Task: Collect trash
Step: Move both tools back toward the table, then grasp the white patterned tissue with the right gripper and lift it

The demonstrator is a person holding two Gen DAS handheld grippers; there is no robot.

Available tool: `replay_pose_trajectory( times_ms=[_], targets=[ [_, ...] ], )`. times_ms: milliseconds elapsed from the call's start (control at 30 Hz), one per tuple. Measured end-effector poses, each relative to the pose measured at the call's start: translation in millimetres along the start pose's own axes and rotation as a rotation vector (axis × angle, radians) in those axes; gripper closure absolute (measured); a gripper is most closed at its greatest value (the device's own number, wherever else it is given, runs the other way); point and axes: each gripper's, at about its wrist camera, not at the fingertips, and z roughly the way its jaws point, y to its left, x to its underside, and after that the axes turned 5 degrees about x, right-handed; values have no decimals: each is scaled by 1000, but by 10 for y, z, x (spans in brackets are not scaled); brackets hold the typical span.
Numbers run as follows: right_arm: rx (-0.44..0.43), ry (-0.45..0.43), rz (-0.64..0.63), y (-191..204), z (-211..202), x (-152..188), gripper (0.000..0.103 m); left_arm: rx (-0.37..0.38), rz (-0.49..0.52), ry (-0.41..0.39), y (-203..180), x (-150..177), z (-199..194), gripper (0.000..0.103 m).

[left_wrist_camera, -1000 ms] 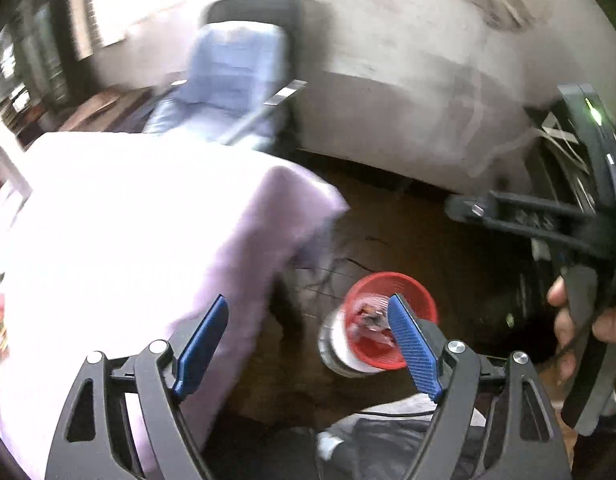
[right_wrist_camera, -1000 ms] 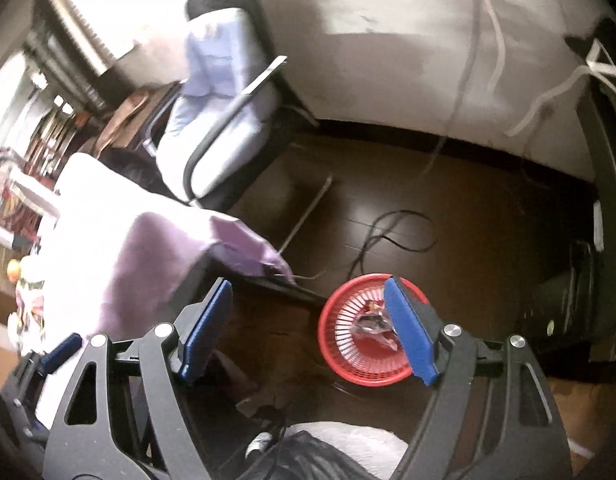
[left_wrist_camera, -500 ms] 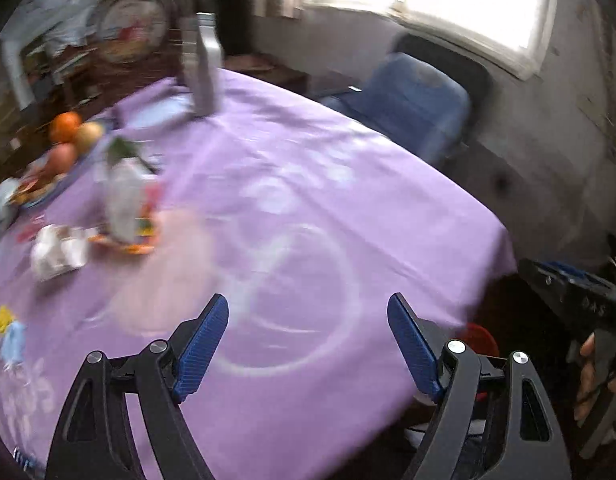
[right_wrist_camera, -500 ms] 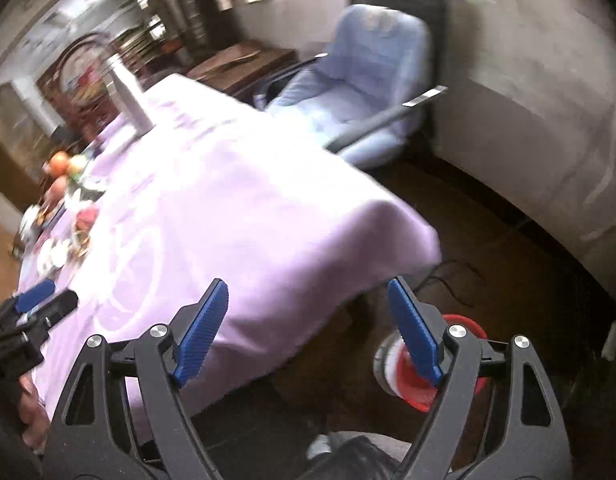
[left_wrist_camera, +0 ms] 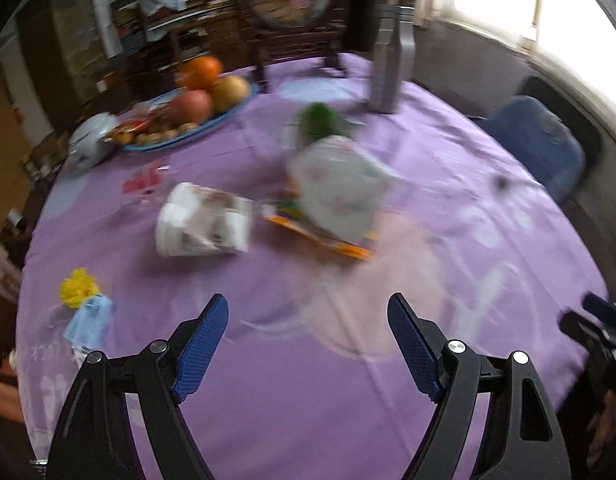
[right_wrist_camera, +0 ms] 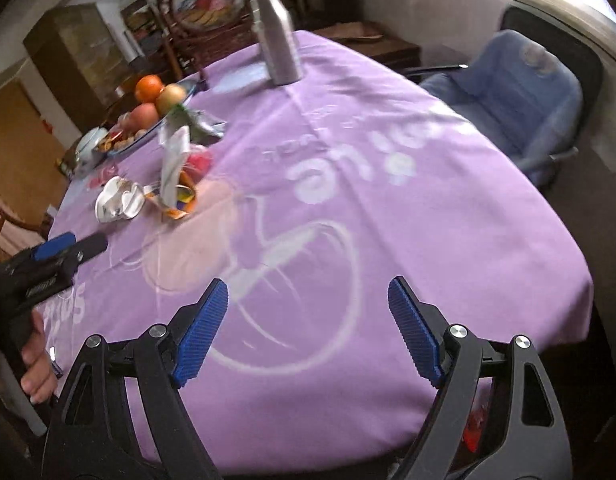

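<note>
**Both grippers empty, trash is mid-table – go for the nearest piece first**

Going left to right: yellow scrap [left_wrist_camera: 79, 286], crushed white cup [left_wrist_camera: 202, 222], clear bag [left_wrist_camera: 339, 188] on an orange wrapper [left_wrist_camera: 319, 236], all on the purple tablecloth [left_wrist_camera: 387, 400]. Left gripper [left_wrist_camera: 308, 344] has its jaws spread, nothing between them. Right gripper [right_wrist_camera: 308, 328] is the same, its jaws having just been opening. I'd straddle the cup squarely, pinch low, and avoid snagging cloth.

Right gripper [right_wrist_camera: 304, 328] w/ blue pads wide apart, empty, over a purple tablecloth [right_wrist_camera: 387, 220]. Far left: crumpled wrappers [right_wrist_camera: 120, 200], fruit plate [right_wrist_camera: 148, 120]. Steel bottle [right_wrist_camera: 278, 40] upright at back. Left gripper [right_wrist_camera: 68, 246] at left edge. Blue chair [right_wrist_camera: 519, 92] right.
</note>
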Motion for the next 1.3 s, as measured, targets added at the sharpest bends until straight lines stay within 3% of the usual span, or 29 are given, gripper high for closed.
replay_pose_trajectory(
  times_ms=[233, 467, 633, 867, 967, 1033, 1133, 1300],
  targets=[
    [-22, -16, -99, 553, 220, -315, 21, -126, -199, -10, 721, -102, 223, 22],
    [-53, -42, -206, 1109, 614, -616, 20, -123, -317, 23, 1083, -120, 378, 22],
    [-110, -43, -235, 1377, 887, -819, 20, -211, -333, 31, 1189, -119, 484, 22],
    [-69, -24, -291, 1735, 1227, -1044, 21, -224, -341, 43, 1236, -115, 542, 22],
    [-68, -23, -308, 1831, 1296, -1060, 34, -250, -338, 32, 1248, -121, 522, 21],
    [-64, -19, -320, 1872, 1326, -1052, 63, -252, -343, 33, 1265, -125, 529, 19],
    [-96, -23, -318, 1866, 1305, -1039, 84, -254, -342, 44, 1264, -120, 559, 19],
    [-155, -65, -277, 1696, 1097, -998, 92, -263, -319, 42, 1214, -121, 568, 19]
  ],
)
